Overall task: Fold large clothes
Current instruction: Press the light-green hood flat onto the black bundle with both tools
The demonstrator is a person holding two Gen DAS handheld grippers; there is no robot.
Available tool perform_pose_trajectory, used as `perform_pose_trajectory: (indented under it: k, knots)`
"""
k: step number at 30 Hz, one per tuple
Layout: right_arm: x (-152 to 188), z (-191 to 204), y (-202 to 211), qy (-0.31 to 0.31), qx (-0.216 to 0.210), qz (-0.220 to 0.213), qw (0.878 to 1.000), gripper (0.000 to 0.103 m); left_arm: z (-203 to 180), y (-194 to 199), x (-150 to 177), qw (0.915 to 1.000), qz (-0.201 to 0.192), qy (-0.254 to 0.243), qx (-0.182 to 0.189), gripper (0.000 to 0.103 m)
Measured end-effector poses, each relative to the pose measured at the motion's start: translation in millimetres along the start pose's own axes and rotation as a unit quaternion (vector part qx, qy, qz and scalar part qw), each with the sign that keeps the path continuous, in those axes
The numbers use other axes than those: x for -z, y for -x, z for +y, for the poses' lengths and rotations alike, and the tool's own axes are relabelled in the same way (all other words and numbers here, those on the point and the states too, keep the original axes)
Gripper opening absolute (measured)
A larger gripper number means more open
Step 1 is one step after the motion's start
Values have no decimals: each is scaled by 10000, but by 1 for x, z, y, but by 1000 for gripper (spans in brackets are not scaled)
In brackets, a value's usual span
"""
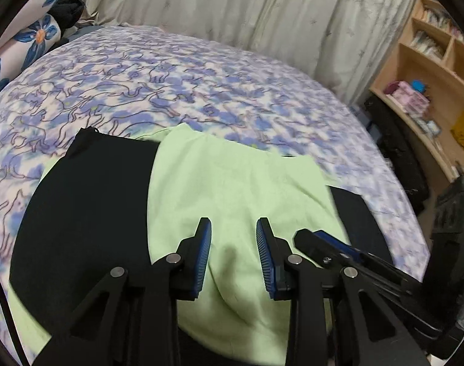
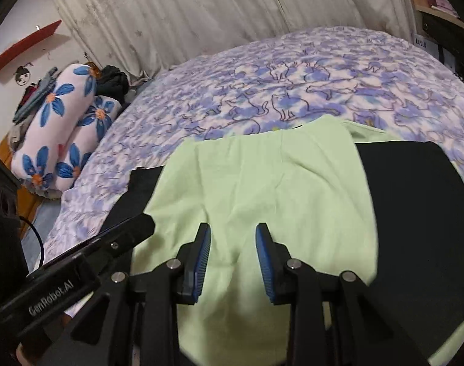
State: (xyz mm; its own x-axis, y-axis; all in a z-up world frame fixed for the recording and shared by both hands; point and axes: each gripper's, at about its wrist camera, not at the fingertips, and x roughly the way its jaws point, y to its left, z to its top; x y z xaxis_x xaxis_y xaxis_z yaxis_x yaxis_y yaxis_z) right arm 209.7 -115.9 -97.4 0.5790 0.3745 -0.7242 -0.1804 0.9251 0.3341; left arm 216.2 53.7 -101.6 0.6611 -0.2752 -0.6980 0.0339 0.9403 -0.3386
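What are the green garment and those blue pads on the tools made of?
The green garment looks like soft, matte woven or knit cloth, maybe cotton: it creases and drapes without shine. The blue pads look like ribbed rubber or soft plastic, going by their fine ridges; the arms holding them look like black hard plastic.

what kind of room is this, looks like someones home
Most likely a bedroom in a home: a bed under a purple cat-print bedspread, white pillows with blue flowers at its end, pale pleated curtains behind it, and a wooden cubby bookshelf beside it.
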Motion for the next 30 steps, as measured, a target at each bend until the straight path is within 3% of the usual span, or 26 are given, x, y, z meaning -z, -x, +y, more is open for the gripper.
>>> perform_pose_trajectory:
  k: [4, 6, 8, 11, 18, 20, 22, 24, 30]
  knots:
    - [-4, -27, -19, 14, 613, -25, 9981, 30, 18, -38, -1, 9986, 244, -5, -480, 27]
    - [-2, -47, -20, -91, 906, -12, 9958, 21, 31, -51, 3, 9973, 406, -53, -615, 21]
    - [3, -74, -19, -341, 884, 84, 9955, 0, 41, -51, 8, 9985, 363, 31, -421, 21]
    - [11, -89, -10, -543, 608, 90, 9966, 0, 41, -49, 12, 9985, 329, -18, -445, 21]
    - [17, -71, 0, -368, 756, 121, 9964, 2, 33, -39, 11, 9980, 365, 19, -521, 27]
    - [16, -68, 6, -424, 699, 113, 9966, 2, 28, -27, 11, 9980, 339, -4, -541, 32]
    - [14, -62, 19, -441, 626, 32, 9971, 2, 24, -11, 12, 9977, 264, -44, -617, 48]
    - [13, -55, 33, -424, 590, -60, 9973, 2, 22, 7, 13, 9974, 171, -47, -703, 55]
    - [15, -22, 95, -268, 349, -387, 9983, 3, 15, 66, 18, 9977, 44, 57, -677, 55]
